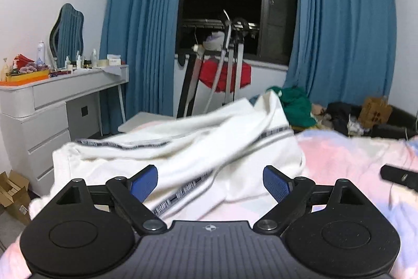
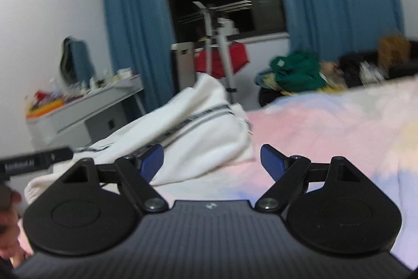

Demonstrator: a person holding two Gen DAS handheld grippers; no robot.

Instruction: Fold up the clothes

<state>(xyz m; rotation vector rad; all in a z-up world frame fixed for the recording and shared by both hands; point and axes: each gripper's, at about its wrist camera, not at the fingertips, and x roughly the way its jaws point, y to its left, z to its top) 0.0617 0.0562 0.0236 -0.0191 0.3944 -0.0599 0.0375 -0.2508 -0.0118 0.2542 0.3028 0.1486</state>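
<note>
A white garment with a dark patterned stripe (image 1: 183, 148) lies bunched on the pink and blue bedspread (image 1: 352, 156). My left gripper (image 1: 210, 183) is open just above its near edge, with cloth showing between the blue pads and nothing held. In the right wrist view the same garment (image 2: 193, 122) lies ahead and to the left on the bedspread (image 2: 326, 122). My right gripper (image 2: 211, 161) is open and empty, its left pad over the garment's edge. The tip of my right gripper shows in the left wrist view (image 1: 399, 177).
A white dresser (image 1: 52, 106) with bottles and a mirror stands at the left. A drying rack with a red cloth (image 1: 224, 72) stands by the window between blue curtains. A pile of green and dark clothes (image 1: 300, 106) lies beyond the bed. Cardboard boxes (image 1: 13, 195) sit on the floor.
</note>
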